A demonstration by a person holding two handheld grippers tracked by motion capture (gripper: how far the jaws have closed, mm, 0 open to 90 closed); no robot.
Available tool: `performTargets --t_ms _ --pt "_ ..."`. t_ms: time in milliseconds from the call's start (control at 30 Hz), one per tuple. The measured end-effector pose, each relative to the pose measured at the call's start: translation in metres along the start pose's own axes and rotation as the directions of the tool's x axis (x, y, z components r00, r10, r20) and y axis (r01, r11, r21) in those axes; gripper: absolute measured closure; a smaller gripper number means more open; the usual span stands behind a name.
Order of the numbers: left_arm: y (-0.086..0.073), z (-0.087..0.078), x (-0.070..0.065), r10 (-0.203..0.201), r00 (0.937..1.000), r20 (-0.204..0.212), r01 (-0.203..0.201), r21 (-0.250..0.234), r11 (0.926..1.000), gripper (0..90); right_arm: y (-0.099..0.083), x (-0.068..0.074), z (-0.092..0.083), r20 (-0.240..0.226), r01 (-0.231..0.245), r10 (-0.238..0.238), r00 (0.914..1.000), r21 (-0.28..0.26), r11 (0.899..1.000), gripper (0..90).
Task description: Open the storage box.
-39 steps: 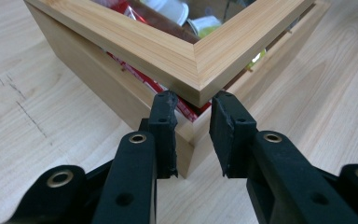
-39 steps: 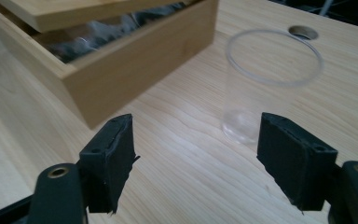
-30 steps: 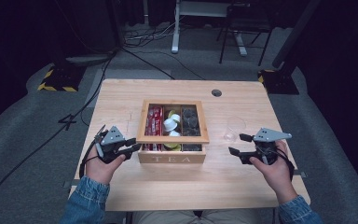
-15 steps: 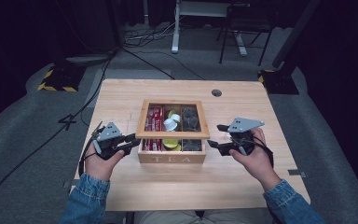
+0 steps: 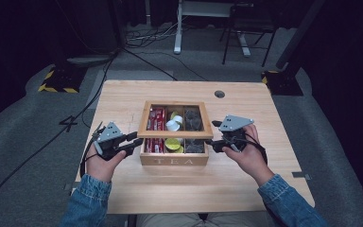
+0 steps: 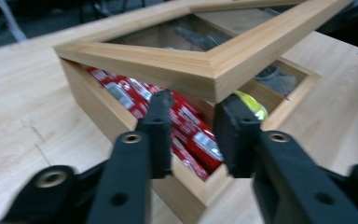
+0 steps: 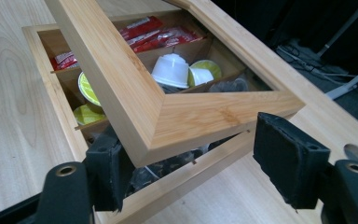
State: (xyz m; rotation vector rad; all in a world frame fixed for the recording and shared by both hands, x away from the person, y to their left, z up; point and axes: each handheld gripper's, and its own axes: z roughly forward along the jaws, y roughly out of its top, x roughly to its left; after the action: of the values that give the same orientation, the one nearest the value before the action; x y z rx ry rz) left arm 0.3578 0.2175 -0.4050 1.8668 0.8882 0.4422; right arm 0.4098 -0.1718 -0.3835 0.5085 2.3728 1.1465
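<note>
High view, wooden tea box [image 5: 174,160], framed lid [image 5: 175,133] raised, seemingly glass-paned

Colours around my pale wood bench [image 5: 123,101]

My black tools flank a light tan tea box [image 5: 175,160] holding red sachets [image 5: 157,119], yellow-green [image 5: 172,143] and white pods [image 5: 173,125]; my sleeves [image 5: 288,201] are blue denim.

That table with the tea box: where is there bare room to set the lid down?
Bare wood lies beyond the tea box toward the cable hole, and in front, between the box and the table near edge. It is crowded beside the box, where the left gripper and right gripper flank the lid.
</note>
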Motion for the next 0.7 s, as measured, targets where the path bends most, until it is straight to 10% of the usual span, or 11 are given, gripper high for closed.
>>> performTargets --t_ms 167,700 --pt "-0.002 0.0 0.001 -0.014 0.9993 -0.035 0.014 -0.004 0.9999 44.0 0.005 -0.006 -0.002 -0.008 -0.002 0.001 1.0 -0.037 0.999 31.5" --pt "-0.02 -0.015 0.007 -0.038 0.9943 -0.1 0.04 0.023 0.9989 38.9 0.046 -0.05 -0.004 -0.023 -0.056 0.053 0.9983 -0.142 0.988 39.5"
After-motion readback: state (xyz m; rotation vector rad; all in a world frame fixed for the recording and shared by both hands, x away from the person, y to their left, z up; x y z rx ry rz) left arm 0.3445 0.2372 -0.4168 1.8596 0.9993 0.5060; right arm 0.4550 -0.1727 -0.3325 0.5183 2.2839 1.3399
